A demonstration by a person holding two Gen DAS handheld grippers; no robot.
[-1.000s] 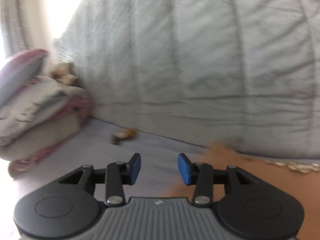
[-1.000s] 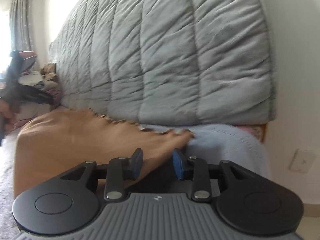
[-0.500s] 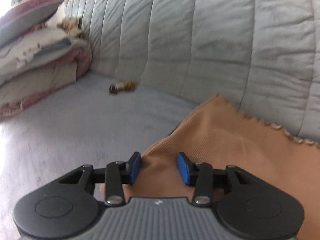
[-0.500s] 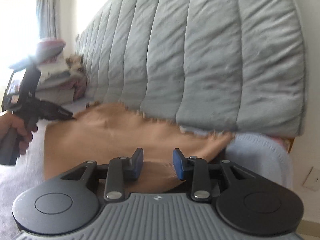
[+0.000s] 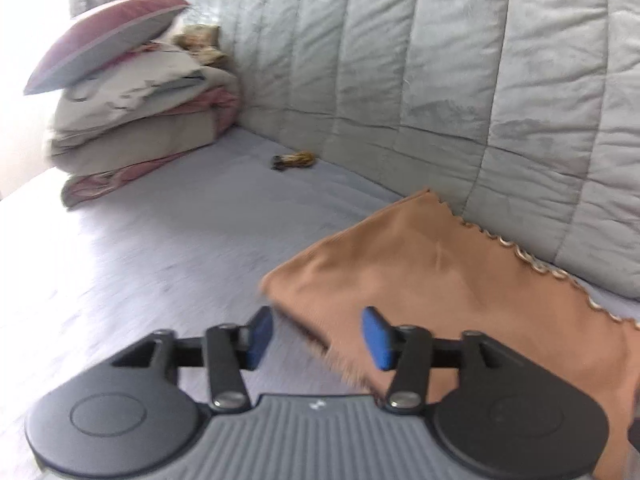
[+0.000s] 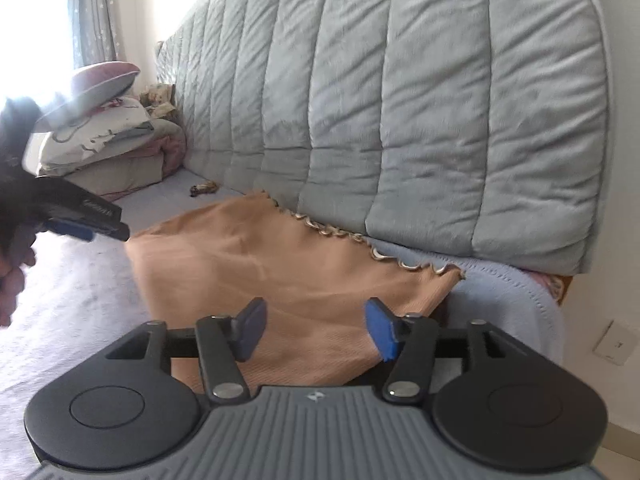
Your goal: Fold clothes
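Observation:
A tan garment with a scalloped lace trim along its far edge lies folded on the lilac bed sheet, against the quilted backrest. My left gripper hovers over the garment's near left edge. Its jaws are opening and the pads press on nothing. My right gripper stands over the garment near its right end. Its jaws are also opening, with the cloth below them and not pinched. In the right wrist view the left gripper shows at the garment's left corner, held by a hand.
A grey quilted backrest runs along the far side. Stacked pillows and folded bedding sit at the far left. A small brown item lies on the sheet. The bed's right end drops off beside a wall socket.
Both grippers' jaws have widened from around the tan cloth, which now lies loose on the bed. The left gripper has drawn back leftward to the garment's edge; the right has risen.

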